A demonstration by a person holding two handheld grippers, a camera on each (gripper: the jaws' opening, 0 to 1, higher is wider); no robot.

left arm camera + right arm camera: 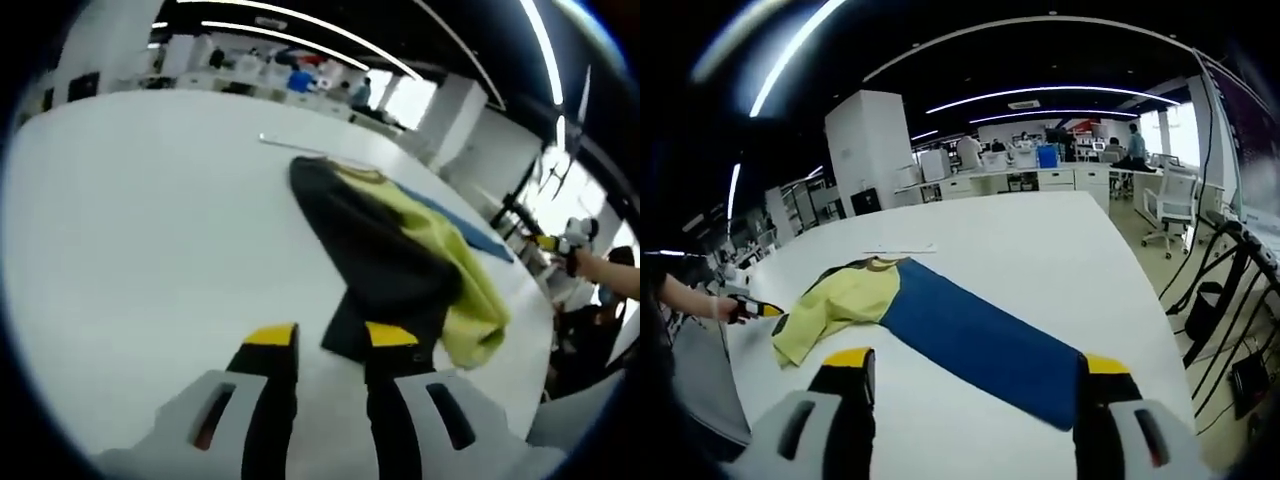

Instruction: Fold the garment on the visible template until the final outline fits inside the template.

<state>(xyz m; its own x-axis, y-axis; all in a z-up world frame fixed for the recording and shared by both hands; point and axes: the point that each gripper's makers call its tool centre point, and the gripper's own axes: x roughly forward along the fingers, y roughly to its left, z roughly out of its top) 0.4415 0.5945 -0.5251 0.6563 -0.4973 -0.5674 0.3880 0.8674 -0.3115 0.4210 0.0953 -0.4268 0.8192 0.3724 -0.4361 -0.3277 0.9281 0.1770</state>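
Fabric lies directly ahead of both tools: a soft garment in yellow-green, black and blue cloth [902, 310], spread on the broad white tabletop [1040, 240].

In the right gripper view its blue panel stretches in a long band from the yellow collar end at the far left down toward the near right, so the long axis crosses the jaw line at a slant. The near blue end sits between the yellow-tipped jaws of the right gripper [975, 372], which stand wide apart and hold nothing; the cloth appears to lie below and just ahead of them, not touching.

In the left gripper view the same garment [400, 250] shows mostly its black side, with a yellow-green fold bunched along the right edge and a strip of blue beyond. The left gripper [333, 338] has its jaws set narrower but parted, empty, and the black hem lies just beyond the gap and slightly to the right; whether the right-hand tip brushes the cloth is hard to tell through the fisheye blur.

No template outline can be made out on the table. By this reading, the left gripper is the nearer to an edge, and the next grasp turns on that black hem just ahead of it.
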